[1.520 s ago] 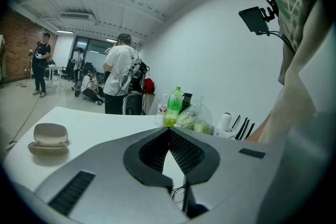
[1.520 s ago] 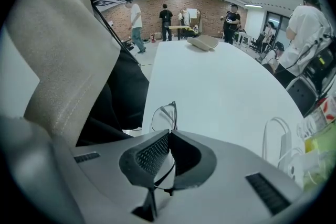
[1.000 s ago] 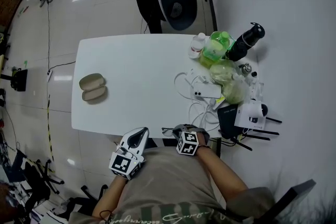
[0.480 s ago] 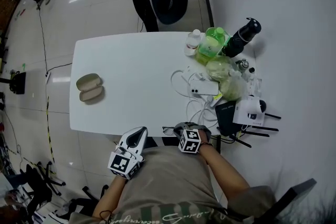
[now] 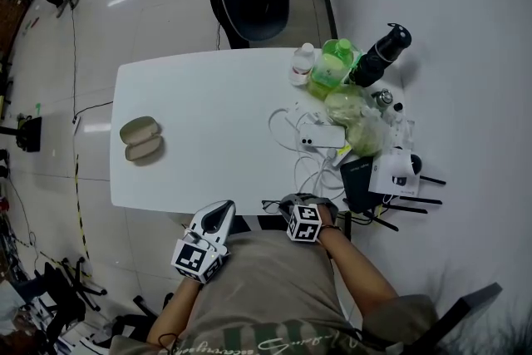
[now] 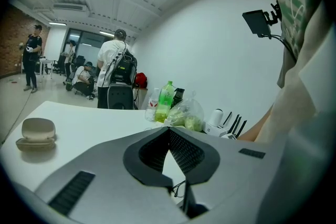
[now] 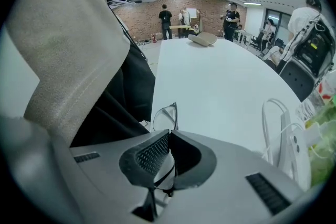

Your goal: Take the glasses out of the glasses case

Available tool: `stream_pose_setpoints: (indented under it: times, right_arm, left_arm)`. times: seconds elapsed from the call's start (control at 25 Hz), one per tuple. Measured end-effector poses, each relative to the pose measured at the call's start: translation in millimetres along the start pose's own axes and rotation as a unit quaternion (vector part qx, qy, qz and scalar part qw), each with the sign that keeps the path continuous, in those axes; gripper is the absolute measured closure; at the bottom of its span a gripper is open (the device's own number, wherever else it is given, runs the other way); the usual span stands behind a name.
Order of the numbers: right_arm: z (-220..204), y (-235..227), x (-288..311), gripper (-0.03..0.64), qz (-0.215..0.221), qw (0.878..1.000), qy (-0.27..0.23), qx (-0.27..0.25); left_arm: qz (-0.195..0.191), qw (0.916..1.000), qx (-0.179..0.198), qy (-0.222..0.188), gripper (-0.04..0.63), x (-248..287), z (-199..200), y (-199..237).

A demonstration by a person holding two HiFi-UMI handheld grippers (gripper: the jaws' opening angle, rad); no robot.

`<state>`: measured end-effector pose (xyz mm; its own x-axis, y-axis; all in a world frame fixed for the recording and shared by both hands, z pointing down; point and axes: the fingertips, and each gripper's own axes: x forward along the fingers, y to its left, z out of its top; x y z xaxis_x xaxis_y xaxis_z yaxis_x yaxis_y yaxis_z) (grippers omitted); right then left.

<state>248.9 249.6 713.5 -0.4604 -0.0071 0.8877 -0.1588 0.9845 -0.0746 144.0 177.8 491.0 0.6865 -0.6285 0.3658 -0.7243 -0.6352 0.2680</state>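
Gripping the glasses (image 7: 166,115) by a thin frame part, the right claw (image 7: 169,135) holds them at the near edge of the desk (image 5: 216,96), one lens projecting past its tips, well apart from the open glasses case (image 5: 141,139) at far left, while the left claw (image 6: 168,130) is closed on nothing.

glasses (image 7: 167,115): I see one lens; the rest hides behind the right gripper (image 7: 169,135).
glasses case (image 5: 142,139): too small for me to judge its inside.

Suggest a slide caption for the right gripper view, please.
Right tongs shut on thin dark-framed glasses at the white table's near edge, open beige oval case beyond.
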Motion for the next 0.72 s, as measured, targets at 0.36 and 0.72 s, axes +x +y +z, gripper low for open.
stream_pose_setpoints:
  times: [0.36,0.72]
  right_arm:
    - [0.0,-0.5,-1.9,0.598,-0.005,1.0,0.005,-0.008]
    - [0.0,0.0,-1.7,0.598,-0.007,1.0,0.006,-0.012]
  left_arm:
    - [-0.015,0.9998,0.002,0.013,0.588,3.8,1.2,-5.7]
    - [-0.016,0.9997,-0.006,0.019,0.588,4.1,2.1,-5.2]
